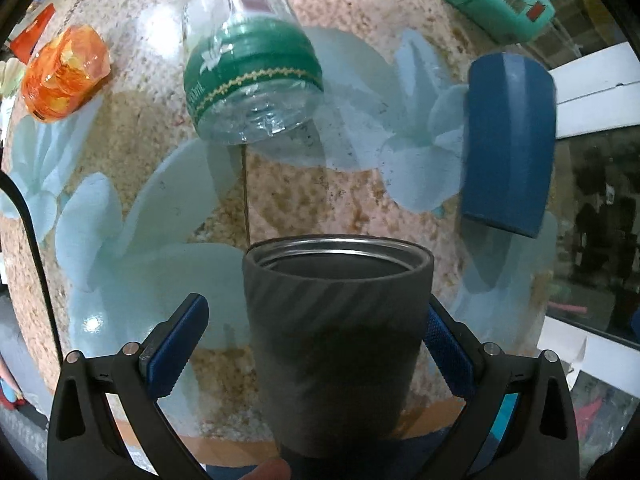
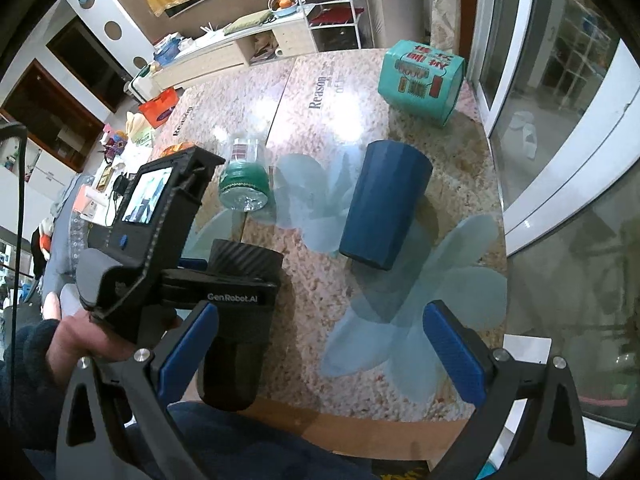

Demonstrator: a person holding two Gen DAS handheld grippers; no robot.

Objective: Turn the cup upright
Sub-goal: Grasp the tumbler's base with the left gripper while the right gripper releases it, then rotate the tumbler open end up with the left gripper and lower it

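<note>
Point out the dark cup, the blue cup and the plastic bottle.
dark cup (image 1: 336, 340), left wrist view, ribbed side wall.
blue cup (image 2: 384, 204), right wrist view, middle of its side.
plastic bottle (image 1: 252, 64), left wrist view, green label.

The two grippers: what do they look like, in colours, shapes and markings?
Both the left gripper and right gripper have black frames with silver rivets and blue ribbed finger pads. The left gripper's body reads "GenRobot.AI" and carries a small screen. The hand wears a dark sleeve.
</note>
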